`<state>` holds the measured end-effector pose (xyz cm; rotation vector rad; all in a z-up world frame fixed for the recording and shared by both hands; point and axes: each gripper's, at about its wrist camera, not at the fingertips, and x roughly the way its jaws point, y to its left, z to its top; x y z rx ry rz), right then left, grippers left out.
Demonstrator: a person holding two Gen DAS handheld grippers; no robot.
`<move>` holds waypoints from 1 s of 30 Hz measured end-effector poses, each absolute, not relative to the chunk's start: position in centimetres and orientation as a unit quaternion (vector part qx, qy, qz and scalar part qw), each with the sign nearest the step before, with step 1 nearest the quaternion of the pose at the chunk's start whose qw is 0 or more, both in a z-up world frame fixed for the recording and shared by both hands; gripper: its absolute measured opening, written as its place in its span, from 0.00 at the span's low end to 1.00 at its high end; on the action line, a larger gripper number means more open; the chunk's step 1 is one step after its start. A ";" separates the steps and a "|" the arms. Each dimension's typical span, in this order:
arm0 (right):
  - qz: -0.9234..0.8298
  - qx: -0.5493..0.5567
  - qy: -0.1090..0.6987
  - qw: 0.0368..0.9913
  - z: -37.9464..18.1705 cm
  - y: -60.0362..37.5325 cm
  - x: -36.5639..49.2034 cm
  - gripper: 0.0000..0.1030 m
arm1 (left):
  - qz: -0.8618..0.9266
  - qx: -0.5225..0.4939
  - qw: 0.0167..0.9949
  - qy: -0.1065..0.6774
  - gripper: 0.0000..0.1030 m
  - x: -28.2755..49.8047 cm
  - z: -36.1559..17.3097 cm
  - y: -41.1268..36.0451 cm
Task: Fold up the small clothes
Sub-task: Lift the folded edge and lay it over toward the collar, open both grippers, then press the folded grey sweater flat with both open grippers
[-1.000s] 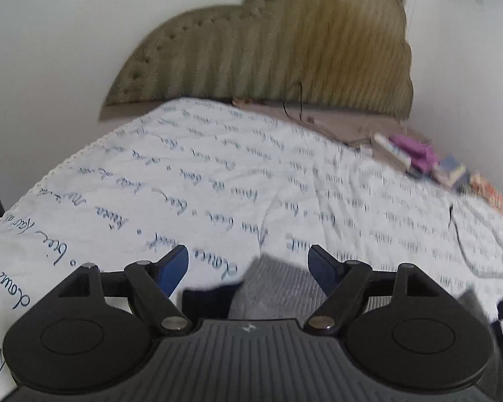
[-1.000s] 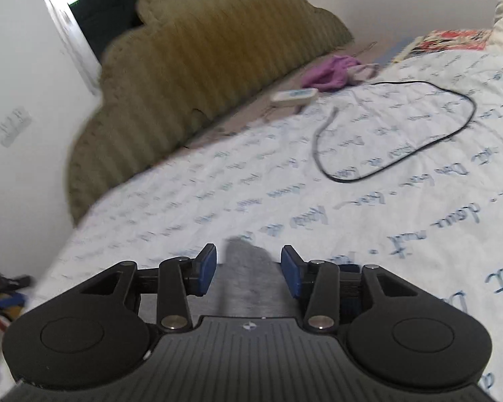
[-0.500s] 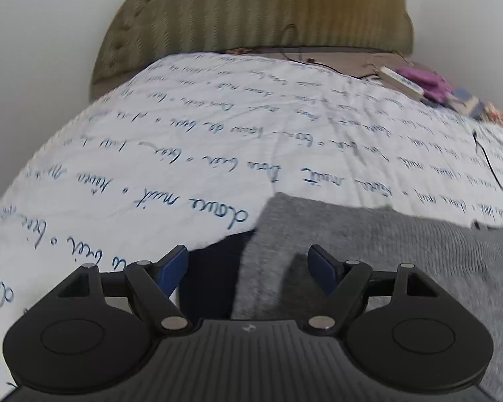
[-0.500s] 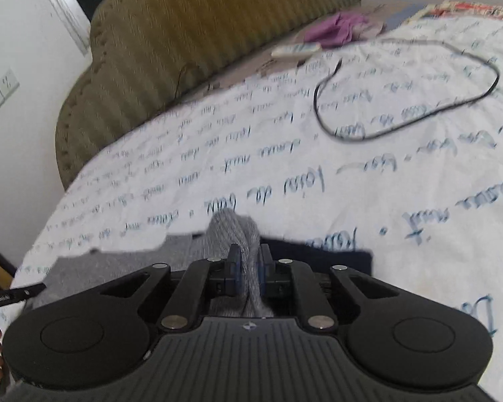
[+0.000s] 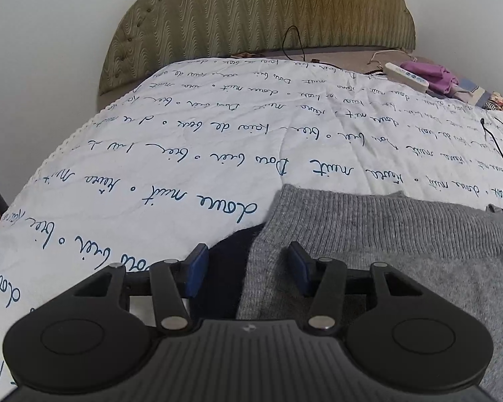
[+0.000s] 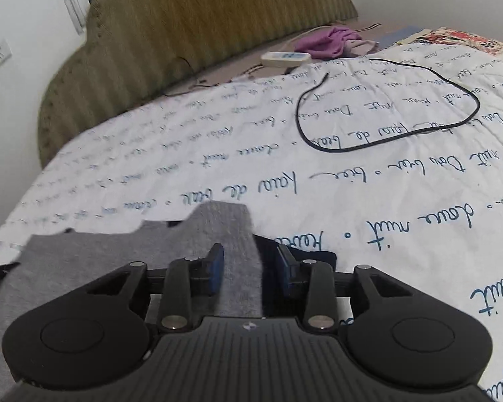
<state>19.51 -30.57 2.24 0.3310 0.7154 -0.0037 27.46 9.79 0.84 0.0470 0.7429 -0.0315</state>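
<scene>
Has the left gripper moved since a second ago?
Yes. The left gripper came down toward the quilt; the headboard sits higher in view, and its jaws are closing over the gray knit.

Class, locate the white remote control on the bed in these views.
The white remote control lies at the head of the bed, below the headboard, beside the purple cloth; the left wrist view shows it upper right.

White quilt (image 5: pixel 218 140) with blue script; olive headboard (image 5: pixel 251 10); black cable loop (image 6: pixel 385 114); white remote (image 6: pixel 285 57) beside purple cloth (image 6: pixel 328 42).

Right gripper (image 6: pixel 248 269) jaws reopen around the grey garment (image 6: pixel 94 264).
</scene>
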 end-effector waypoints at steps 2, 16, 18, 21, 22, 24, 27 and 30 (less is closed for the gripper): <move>0.003 0.168 0.350 0.922 1.7 -30.5 19.7 0.04 | -0.015 0.029 0.932 0.360 0.28 27.3 0.8 9.6; -0.082 0.143 0.273 0.948 4.0 -31.0 15.7 0.45 | 0.013 0.060 0.938 0.340 0.12 25.3 2.0 9.1; -0.050 0.136 0.275 0.951 4.6 -30.4 14.4 0.45 | 0.010 0.051 0.937 0.346 0.12 24.2 2.5 9.5; 0.016 0.110 0.316 0.942 3.9 -28.9 13.5 0.56 | -0.007 0.034 0.935 0.352 0.17 22.5 2.6 10.0; 0.021 0.091 0.334 0.938 3.4 -28.4 13.5 0.62 | -0.010 0.035 0.934 0.356 0.20 22.2 2.4 10.0; -0.002 0.051 0.351 0.935 2.6 -27.9 13.7 0.71 | -0.002 0.048 0.931 0.361 0.28 21.8 1.6 9.7; -0.054 0.055 0.346 0.935 3.4 -28.0 12.8 0.72 | 0.010 0.061 0.932 0.357 0.28 20.7 1.5 9.5; -0.007 0.053 0.321 0.946 4.8 -26.8 10.5 0.76 | 0.006 0.062 0.934 0.351 0.29 19.6 1.9 9.5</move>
